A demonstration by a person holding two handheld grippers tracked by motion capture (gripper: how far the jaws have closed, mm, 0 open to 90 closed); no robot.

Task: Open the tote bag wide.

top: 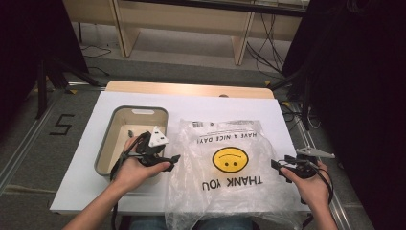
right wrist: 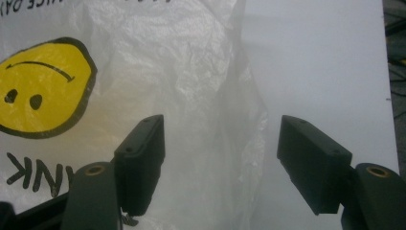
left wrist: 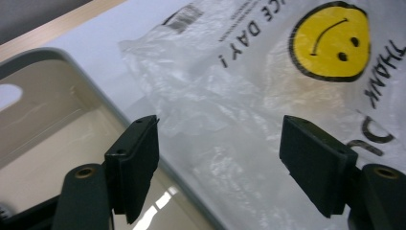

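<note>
High view shows a clear plastic bag (top: 225, 167) lying flat on the white desk (top: 119, 98), between both grippers. Its print, upside down from here, reads "THANK YOU" and "HAVE A NICE DAY!" around a yellow smiley (top: 230, 159). A beige bin (top: 107, 139) sits just left of it. Left gripper (top: 167, 159) and right gripper (top: 276, 167) keep their fingers wide apart, holding nothing.

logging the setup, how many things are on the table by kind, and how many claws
plastic bag: 1
beige bin: 1
small dark item in the bin: 1
claws, both open: 2 (left claw, right claw)
total: 5
</note>
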